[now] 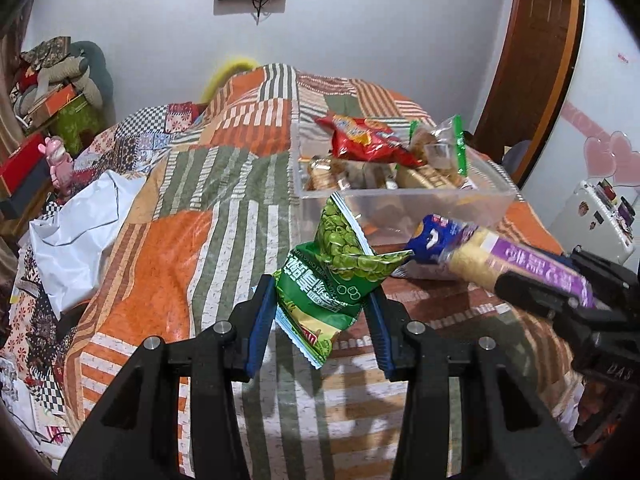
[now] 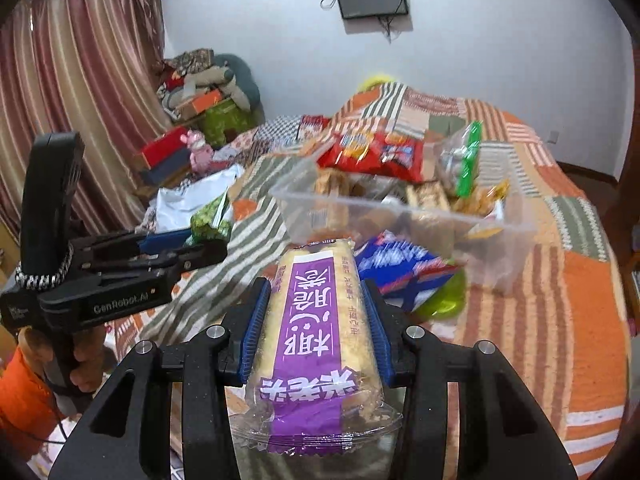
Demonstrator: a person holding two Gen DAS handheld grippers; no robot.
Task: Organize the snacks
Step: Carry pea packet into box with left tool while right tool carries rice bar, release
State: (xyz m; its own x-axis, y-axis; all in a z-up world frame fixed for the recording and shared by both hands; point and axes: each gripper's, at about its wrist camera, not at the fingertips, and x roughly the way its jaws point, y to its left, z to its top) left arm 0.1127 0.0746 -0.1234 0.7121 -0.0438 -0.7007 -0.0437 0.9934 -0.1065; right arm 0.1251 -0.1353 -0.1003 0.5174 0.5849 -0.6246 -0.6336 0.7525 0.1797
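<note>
My left gripper [image 1: 320,292] is shut on a green pea snack bag [image 1: 340,264], crumpled and held above the patchwork quilt [image 1: 200,248]. The right gripper [image 2: 316,296] is shut on a long rice cracker pack with a purple label [image 2: 312,320]; this right gripper [image 1: 560,296] and its cracker pack [image 1: 520,260] enter the left wrist view from the right. A blurred blue packet [image 2: 400,268] shows just past the pack's far end. Beyond both stands a clear plastic bin [image 1: 400,204] holding a red bag [image 1: 368,140] and several other snacks. The left gripper [image 2: 192,248] is seen with the green bag [image 2: 212,220].
A white plastic bag [image 1: 80,240] lies on the quilt's left side. Boxes, cushions and a pink toy [image 1: 60,160] pile up at the far left by a curtain [image 2: 80,80]. A small white fridge [image 1: 592,220] stands right. A hand [image 2: 84,364] in an orange sleeve grips the left tool.
</note>
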